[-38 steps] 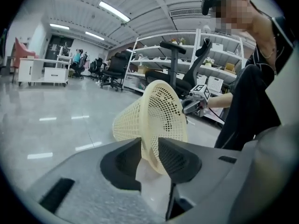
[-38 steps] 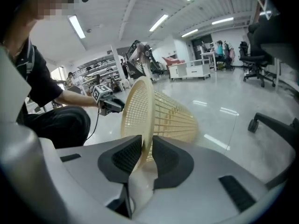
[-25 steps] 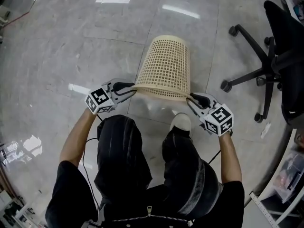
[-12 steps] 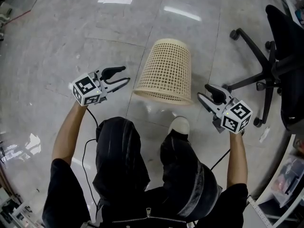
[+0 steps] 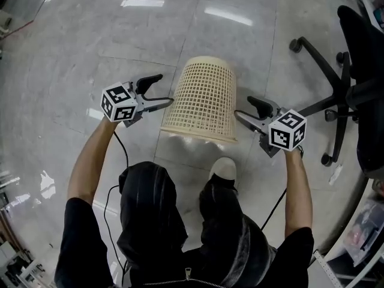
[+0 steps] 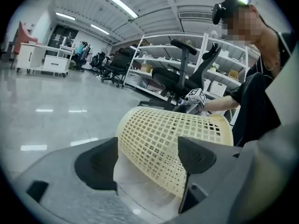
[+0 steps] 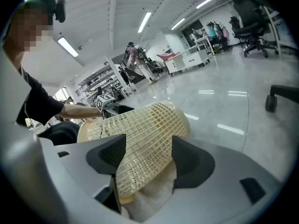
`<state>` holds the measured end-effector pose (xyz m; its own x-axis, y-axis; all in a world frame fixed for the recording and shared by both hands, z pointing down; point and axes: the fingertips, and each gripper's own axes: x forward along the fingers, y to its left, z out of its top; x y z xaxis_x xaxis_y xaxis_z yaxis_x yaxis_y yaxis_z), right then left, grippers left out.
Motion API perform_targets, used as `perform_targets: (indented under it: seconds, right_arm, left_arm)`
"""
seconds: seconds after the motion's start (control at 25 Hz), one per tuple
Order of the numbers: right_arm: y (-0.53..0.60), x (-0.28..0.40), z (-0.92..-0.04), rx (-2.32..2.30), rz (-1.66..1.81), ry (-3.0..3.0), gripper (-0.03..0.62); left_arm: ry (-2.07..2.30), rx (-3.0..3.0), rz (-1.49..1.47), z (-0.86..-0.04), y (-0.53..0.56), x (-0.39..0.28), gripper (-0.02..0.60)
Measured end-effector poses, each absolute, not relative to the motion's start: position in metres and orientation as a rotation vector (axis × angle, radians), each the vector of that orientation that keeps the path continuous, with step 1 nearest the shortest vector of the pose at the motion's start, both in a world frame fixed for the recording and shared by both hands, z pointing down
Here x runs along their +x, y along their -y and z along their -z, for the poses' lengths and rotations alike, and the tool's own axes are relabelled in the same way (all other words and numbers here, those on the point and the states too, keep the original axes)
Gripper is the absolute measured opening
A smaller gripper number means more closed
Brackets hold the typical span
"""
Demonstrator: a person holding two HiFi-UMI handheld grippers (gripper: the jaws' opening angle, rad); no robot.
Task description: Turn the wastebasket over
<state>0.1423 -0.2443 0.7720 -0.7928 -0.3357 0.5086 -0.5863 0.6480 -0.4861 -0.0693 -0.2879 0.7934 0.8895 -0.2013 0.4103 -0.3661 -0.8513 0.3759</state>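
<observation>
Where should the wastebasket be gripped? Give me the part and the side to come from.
Grip the solid rim of the wastebasket at its two opposite sides, coming in from left and right. It seems to lie on its side, mouth toward the person, so both rim edges are exposed, and the thin band fits between jaws better than the wide mesh wall.

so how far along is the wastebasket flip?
Done: wastebasket rests ungripped on the floor, rim toward the shoe. In hand: left gripper and right gripper flank it; their jaws have just been opening, basket wall showing between them. Remaining: likely regrip and finish turning; orientation unclear.
</observation>
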Motion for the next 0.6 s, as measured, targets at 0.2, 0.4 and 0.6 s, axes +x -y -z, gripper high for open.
perform_targets:
  seconds: [0.2,0.4,0.6]
  right_arm:
    - [0.258,0.170,-0.809,0.757,-0.766,2.384,0.285]
    - [0.263,0.174,-0.845,0.706,-0.587,2.296,0.285]
    - [0.284,0.184,-0.867,0.824,-0.689,2.277,0.284]
  left_arm:
    - [0.391,2.599,-0.646,-0.825,0.296,-0.085,0.385]
    - [0.281,2.624,-0.855,-0.864,0.288,-0.082,0.385]
    - [0.303,2.589,-0.794,-0.876,0.300,-0.075,0.385]
